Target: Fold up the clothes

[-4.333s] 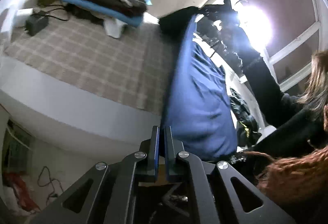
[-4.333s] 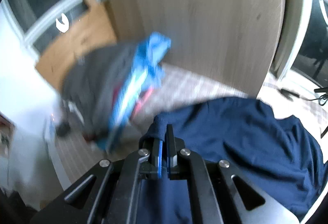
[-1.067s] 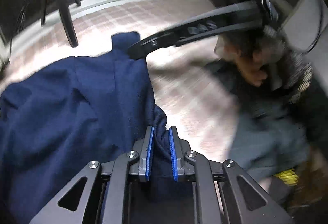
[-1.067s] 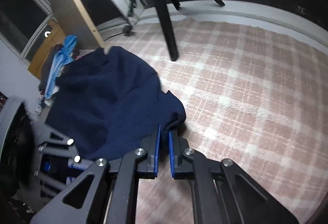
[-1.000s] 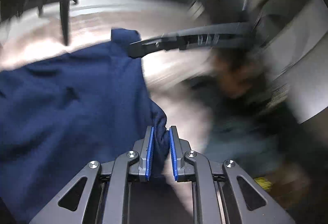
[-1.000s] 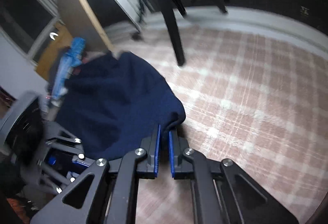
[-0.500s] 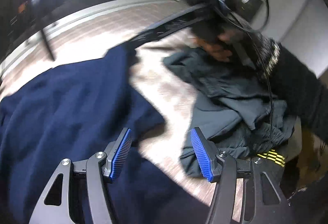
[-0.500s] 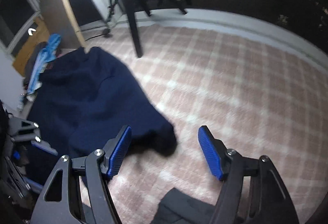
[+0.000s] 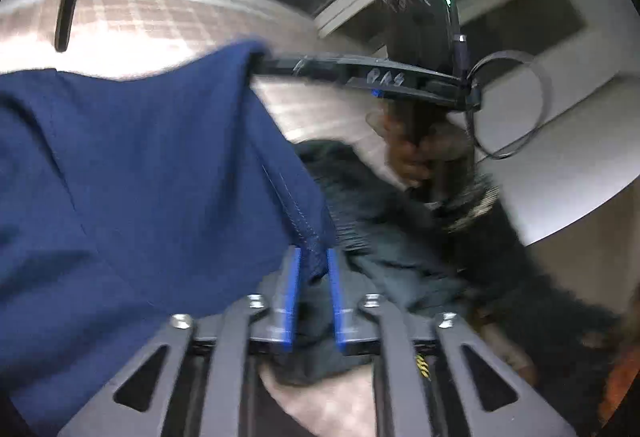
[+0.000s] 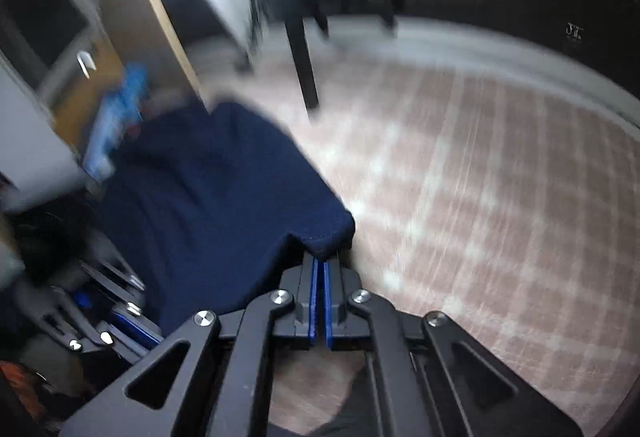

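Both claws, apart a moment ago, return to the navy garment (image 9: pixel 140 165) — right claw (image 10: pixel 320 269) clamped on its corner, left claw (image 9: pixel 312 265) closing around the hem; keep both edges taut and level.

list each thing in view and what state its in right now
navy garment: partly lifted, stretched between both grippers
left gripper: jaws closing, stitched hem between them
right gripper: shut on a corner of the navy garment
dark clothes pile: crumpled, unfolded, beside the navy garment
plaid sheet: spread flat
blue clothes: heaped at the far edge, blurred
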{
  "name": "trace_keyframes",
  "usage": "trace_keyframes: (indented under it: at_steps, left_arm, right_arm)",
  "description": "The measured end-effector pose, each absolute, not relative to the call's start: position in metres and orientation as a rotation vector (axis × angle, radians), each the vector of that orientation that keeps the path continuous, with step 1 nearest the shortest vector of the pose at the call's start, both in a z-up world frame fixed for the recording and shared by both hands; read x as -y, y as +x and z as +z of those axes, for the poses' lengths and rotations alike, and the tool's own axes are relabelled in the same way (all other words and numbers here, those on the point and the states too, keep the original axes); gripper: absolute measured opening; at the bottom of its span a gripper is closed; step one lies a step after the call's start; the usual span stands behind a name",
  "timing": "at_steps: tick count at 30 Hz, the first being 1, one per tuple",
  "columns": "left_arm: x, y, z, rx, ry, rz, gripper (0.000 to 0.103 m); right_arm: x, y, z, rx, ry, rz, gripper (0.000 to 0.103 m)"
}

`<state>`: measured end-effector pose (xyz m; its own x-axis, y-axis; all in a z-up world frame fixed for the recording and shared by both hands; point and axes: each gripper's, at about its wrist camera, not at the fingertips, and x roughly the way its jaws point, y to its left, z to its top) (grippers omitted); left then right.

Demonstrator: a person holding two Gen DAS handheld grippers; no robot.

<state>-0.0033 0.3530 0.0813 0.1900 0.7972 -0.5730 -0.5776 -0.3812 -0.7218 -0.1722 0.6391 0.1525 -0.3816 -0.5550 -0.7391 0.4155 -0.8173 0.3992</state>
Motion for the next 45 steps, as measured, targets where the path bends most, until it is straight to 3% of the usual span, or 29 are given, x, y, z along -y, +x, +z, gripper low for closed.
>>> trace_keyframes:
  at_steps: [1, 2, 3, 4, 11, 19, 21, 23, 24, 25, 28, 30, 31, 33, 34, 38, 45]
  left_arm:
    - [-0.351, -0.003, 0.078, 0.202, -1.318, 1.525, 0.059]
    - [-0.352, -0.001, 0.073, 0.122, -1.365, 1.574, 0.063]
    - [-0.353, 0.001, 0.068, 0.066, -1.398, 1.593, 0.063]
    - [-0.354, 0.005, 0.067, 0.036, -1.406, 1.596, 0.063]
    - [-0.353, 0.028, 0.079, -0.058, -1.325, 1.693, 0.063]
    - [-0.397, 0.037, 0.086, -0.28, -1.192, 1.849, 0.063]
    - [-0.406, 0.037, 0.076, -0.345, -1.206, 1.847, 0.059]
    - [-0.408, 0.041, 0.068, -0.397, -1.173, 1.849, 0.04]
    - [-0.408, 0.045, 0.068, -0.423, -1.128, 1.857, 0.024]
    - [-0.408, 0.045, 0.068, -0.434, -1.122, 1.86, 0.006]
    - [-0.396, 0.033, 0.078, -0.212, -1.205, 1.764, 0.004]
    - [-0.386, 0.036, 0.097, -0.078, -1.151, 1.738, 0.005]
    - [-0.384, 0.037, 0.102, -0.058, -1.131, 1.73, 0.011]
    - [-0.386, 0.038, 0.103, -0.081, -1.148, 1.712, 0.037]
    - [-0.389, 0.036, 0.096, -0.119, -1.204, 1.715, 0.06]
    - [-0.367, 0.028, 0.088, -0.106, -1.334, 1.741, 0.061]
    - [-0.25, 0.074, 0.162, 0.019, -1.283, 1.888, 0.061]
  right_arm:
    - [-0.644, -0.173, 0.158, 0.213, 1.24, -2.239, 0.012]
    - [-0.647, -0.175, 0.158, 0.194, 1.26, -2.274, 0.022]
    - [-0.648, -0.177, 0.156, 0.16, 1.298, -2.307, 0.044]
    - [-0.65, -0.179, 0.152, 0.144, 1.326, -2.331, 0.048]
    - [-0.635, -0.19, 0.11, 0.218, 1.428, -2.251, 0.048]
    - [-0.584, -0.226, 0.086, 0.057, 1.385, -2.286, 0.048]
    - [-0.575, -0.223, 0.085, -0.022, 1.37, -2.301, 0.048]
    - [-0.574, -0.22, 0.084, -0.025, 1.38, -2.299, 0.02]
    - [-0.574, -0.219, 0.083, -0.026, 1.384, -2.298, 0.003]
    - [-0.576, -0.218, 0.083, -0.009, 1.39, -2.298, 0.003]
    - [-0.59, -0.202, 0.101, 0.052, 1.344, -2.327, 0.003]
    - [-0.608, -0.18, 0.125, 0.115, 1.259, -2.364, 0.003]
    - [-0.618, -0.173, 0.13, 0.134, 1.265, -2.389, 0.003]
    - [-0.633, -0.163, 0.129, 0.158, 1.336, -2.423, 0.003]
    - [-0.64, -0.158, 0.129, 0.17, 1.372, -2.439, 0.003]
    - [-0.648, -0.153, 0.119, 0.055, 1.551, -2.524, 0.014]
    - [-0.677, -0.119, 0.16, 0.342, 1.35, -2.502, 0.017]
